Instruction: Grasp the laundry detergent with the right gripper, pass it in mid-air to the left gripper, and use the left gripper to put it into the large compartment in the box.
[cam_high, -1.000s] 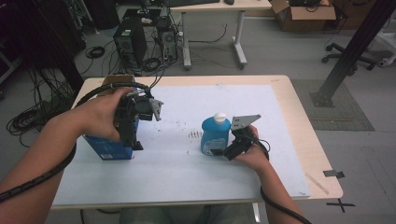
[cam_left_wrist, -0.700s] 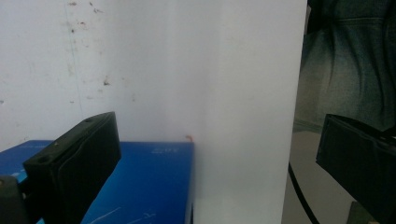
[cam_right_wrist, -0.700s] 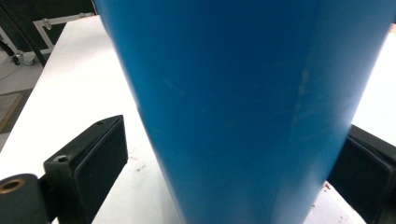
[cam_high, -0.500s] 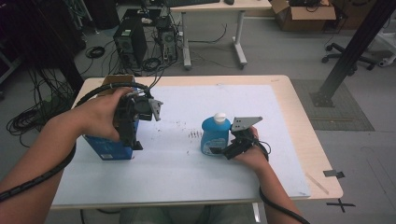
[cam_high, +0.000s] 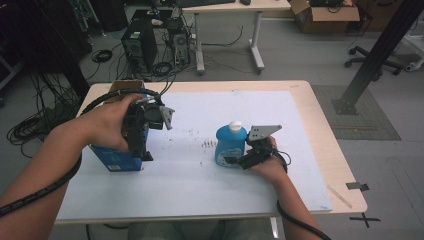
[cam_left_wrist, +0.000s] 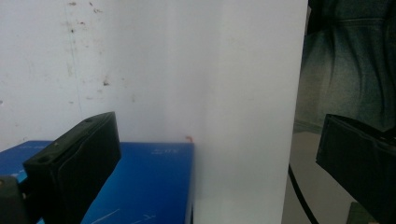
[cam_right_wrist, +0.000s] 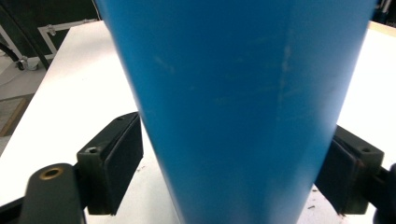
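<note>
A blue bottle (cam_high: 230, 145) with a white cap stands upright near the middle of the white table (cam_high: 300, 150). The right gripper (cam_high: 239, 161) holds its lower body, one jaw pressed to each side. Well apart, at the table's left edge, the left gripper (cam_high: 144, 152) hangs spread wide above a blue box (cam_high: 115, 159), gripping nothing.

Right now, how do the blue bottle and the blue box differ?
1. The blue bottle is rounded with a white cap; the blue box is flat-sided with square corners.
2. The bottle stands mid-table between the jaws of the right tool; the box sits near the table's left edge.
3. The left tool is above the box, jaws wide apart, not gripping it.
Both are blue and rest on the white mat.
</note>
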